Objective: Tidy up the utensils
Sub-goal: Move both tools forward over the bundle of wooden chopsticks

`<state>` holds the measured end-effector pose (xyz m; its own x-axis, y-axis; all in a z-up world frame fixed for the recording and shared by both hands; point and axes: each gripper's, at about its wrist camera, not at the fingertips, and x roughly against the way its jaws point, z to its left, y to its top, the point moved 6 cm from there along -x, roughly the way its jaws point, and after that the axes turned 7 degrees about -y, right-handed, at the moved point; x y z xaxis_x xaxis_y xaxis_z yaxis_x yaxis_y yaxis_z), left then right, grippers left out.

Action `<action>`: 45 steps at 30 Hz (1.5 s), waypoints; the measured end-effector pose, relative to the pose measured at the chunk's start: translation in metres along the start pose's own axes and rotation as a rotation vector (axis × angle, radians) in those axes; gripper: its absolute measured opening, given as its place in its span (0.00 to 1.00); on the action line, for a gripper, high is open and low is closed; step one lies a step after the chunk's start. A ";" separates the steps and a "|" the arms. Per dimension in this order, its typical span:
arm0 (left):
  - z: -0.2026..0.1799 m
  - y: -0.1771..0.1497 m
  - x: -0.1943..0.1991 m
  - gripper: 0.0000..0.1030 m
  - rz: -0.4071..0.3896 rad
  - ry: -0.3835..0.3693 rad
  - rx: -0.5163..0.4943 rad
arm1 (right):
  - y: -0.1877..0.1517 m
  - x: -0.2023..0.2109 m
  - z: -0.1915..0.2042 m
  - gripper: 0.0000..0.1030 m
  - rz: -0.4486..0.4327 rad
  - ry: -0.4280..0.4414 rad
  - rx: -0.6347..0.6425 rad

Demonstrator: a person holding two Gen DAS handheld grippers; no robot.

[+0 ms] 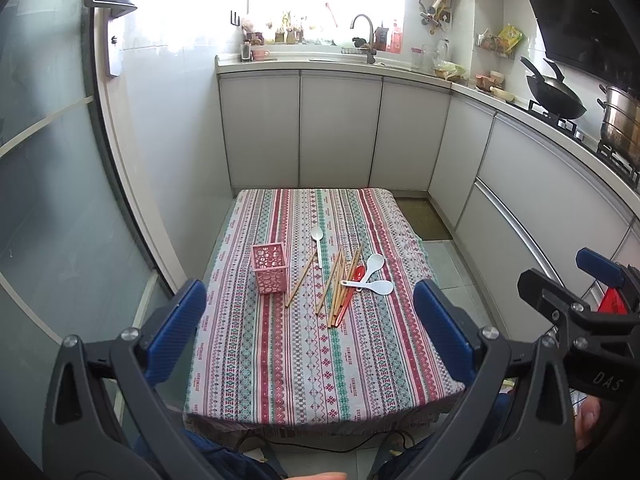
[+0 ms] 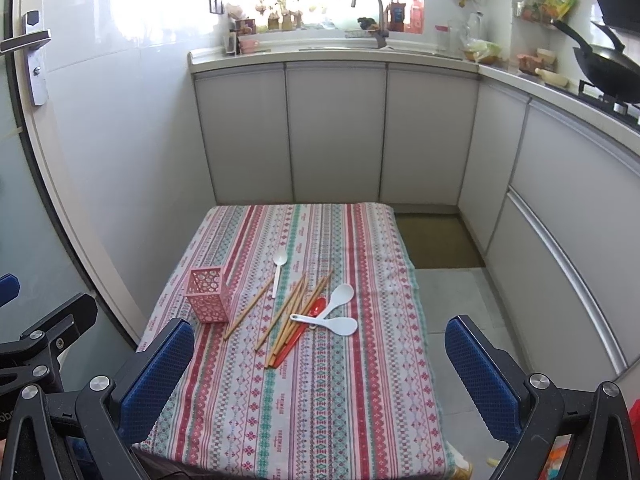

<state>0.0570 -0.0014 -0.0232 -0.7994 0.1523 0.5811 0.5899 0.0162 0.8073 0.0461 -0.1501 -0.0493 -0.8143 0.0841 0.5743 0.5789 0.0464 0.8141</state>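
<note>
Both blue-padded black tongs, left [image 1: 306, 328] and right [image 2: 320, 376], gape wide and empty above the near edge of the counter draped in a striped pink, green and white patterned cloth [image 2: 320, 400]. A pink perforated square plastic utensil holder [image 2: 209, 295] stands upright left of centre. To its right lie scattered wooden chopsticks [image 2: 294, 312], a slim white plastic spoon [image 2: 277, 274], a red plastic spoon [image 2: 308, 320] and two white rice paddles [image 2: 334, 316], overlapping one another.
</note>
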 end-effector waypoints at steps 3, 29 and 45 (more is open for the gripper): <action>0.001 0.000 -0.003 1.00 0.006 0.002 0.002 | 0.000 -0.002 0.001 1.00 0.002 0.005 0.002; 0.049 -0.019 -0.229 1.00 0.211 -0.130 0.134 | -0.054 -0.276 -0.040 1.00 0.355 0.169 -0.343; -0.006 -0.028 -0.386 0.60 0.419 -0.241 -0.026 | -0.068 -0.400 -0.060 0.76 0.576 0.315 -0.579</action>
<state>0.3484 -0.0663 -0.2689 -0.4425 0.3650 0.8191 0.8501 -0.1200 0.5128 0.3295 -0.2471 -0.3291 -0.4246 -0.3445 0.8373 0.8614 -0.4383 0.2566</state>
